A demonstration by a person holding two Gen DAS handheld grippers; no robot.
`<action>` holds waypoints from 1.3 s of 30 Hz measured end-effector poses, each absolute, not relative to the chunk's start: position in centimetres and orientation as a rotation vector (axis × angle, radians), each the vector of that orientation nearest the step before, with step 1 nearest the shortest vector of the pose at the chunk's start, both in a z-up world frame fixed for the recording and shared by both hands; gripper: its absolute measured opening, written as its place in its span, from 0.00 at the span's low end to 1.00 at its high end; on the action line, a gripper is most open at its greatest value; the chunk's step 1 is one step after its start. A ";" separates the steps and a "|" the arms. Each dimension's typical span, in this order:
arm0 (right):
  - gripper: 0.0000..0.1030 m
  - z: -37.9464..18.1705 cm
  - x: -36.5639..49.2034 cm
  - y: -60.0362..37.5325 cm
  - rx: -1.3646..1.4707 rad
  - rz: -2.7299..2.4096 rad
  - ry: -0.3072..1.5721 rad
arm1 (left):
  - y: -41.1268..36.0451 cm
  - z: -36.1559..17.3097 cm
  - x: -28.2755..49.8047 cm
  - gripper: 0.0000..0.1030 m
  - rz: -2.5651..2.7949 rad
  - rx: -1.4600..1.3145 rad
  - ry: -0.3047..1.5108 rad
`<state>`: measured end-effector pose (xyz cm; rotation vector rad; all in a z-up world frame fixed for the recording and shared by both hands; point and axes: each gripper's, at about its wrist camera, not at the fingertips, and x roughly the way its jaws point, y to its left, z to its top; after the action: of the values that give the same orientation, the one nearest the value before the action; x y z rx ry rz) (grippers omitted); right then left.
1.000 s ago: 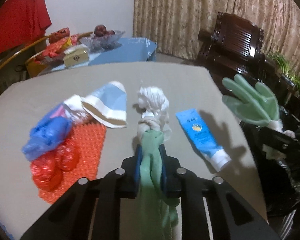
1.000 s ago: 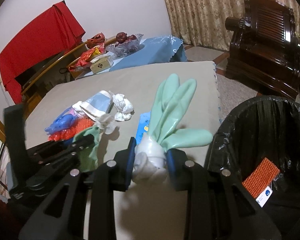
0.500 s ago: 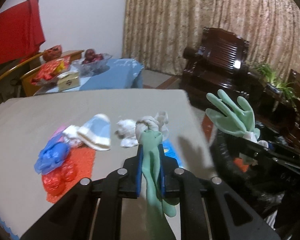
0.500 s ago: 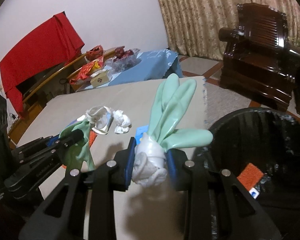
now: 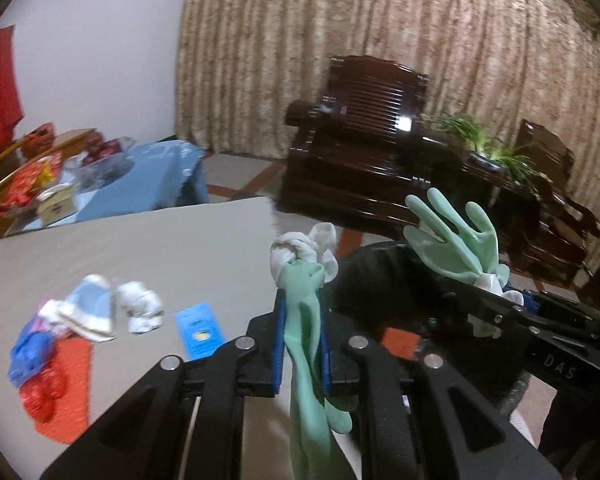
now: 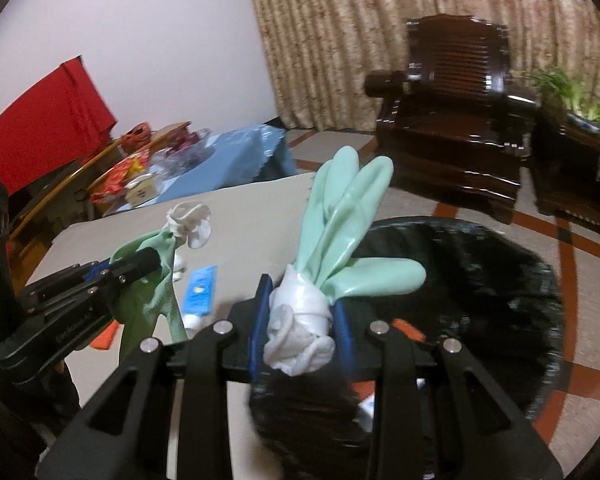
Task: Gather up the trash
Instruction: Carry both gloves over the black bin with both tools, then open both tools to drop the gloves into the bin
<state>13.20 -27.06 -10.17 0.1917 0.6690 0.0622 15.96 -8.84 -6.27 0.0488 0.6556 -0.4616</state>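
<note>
I read "DAS" on the right gripper body; lettering on the left gripper is too blurred. The blue tube is partly hidden behind my left fingers. Left jaws clench a green glove with knotted white end, nearly closed. Right jaws pinch the second glove by its white cuff, over the black trash bag at 3 o'clock of the table.
</note>
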 end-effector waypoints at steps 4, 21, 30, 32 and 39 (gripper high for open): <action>0.27 -10.5 12.0 -30.5 0.195 -0.014 0.672 | -12.6 -6.5 16.4 0.13 -0.529 0.072 0.663; 0.82 -13.5 9.6 -37.8 0.206 -0.230 0.682 | -20.3 -7.2 17.1 0.70 -0.690 0.100 0.680; 0.95 -12.8 10.3 -35.7 0.243 -0.223 0.670 | -12.9 -6.7 16.7 0.94 -0.486 0.125 0.639; 0.95 -12.5 11.0 -34.1 0.240 -0.198 0.666 | -10.9 -6.9 16.4 0.94 -0.437 0.122 0.643; 0.95 -12.1 14.7 -25.8 0.183 0.002 0.682 | -2.5 -8.2 15.4 0.94 -0.278 0.068 0.664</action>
<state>14.68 -25.75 -12.10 0.1832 0.6817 0.0023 15.37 -2.47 -8.24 0.0675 0.6637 -0.2785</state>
